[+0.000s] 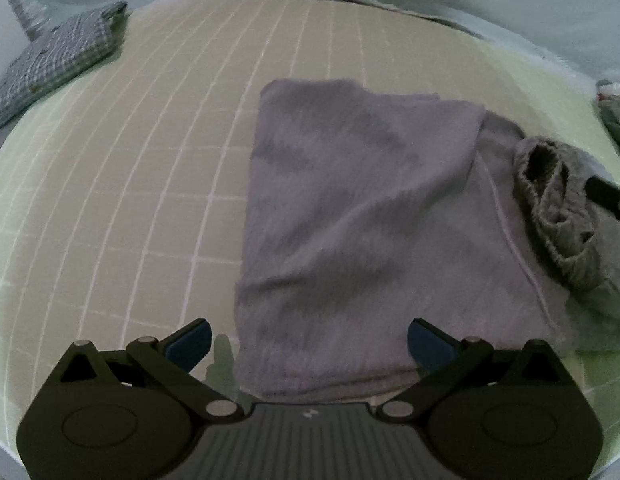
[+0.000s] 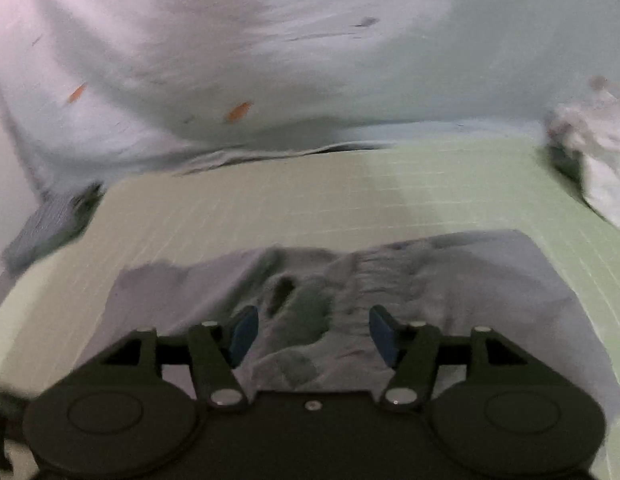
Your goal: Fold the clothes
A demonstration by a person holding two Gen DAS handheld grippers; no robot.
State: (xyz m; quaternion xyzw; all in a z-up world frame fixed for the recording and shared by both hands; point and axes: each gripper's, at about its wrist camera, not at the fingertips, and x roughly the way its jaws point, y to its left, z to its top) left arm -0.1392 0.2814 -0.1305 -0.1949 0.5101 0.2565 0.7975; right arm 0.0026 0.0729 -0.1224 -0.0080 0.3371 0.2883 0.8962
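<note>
Left gripper (image 1: 309, 344) hangs with jaws spread wide over the near edge of the folded grey knit garment (image 1: 362, 216) on the green gridded mat (image 1: 130, 200). Right gripper (image 2: 314, 334) gapes, pinching nothing, above the ribbed cuff (image 2: 366, 280); take both layers there and carry it leftward.

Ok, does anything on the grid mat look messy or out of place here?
Mostly tidy. The grey garment lies partly folded on the grid mat, but its ribbed cuff end sits bunched and rumpled at one side, not flat. A folded checked garment rests at the mat's far corner.
</note>
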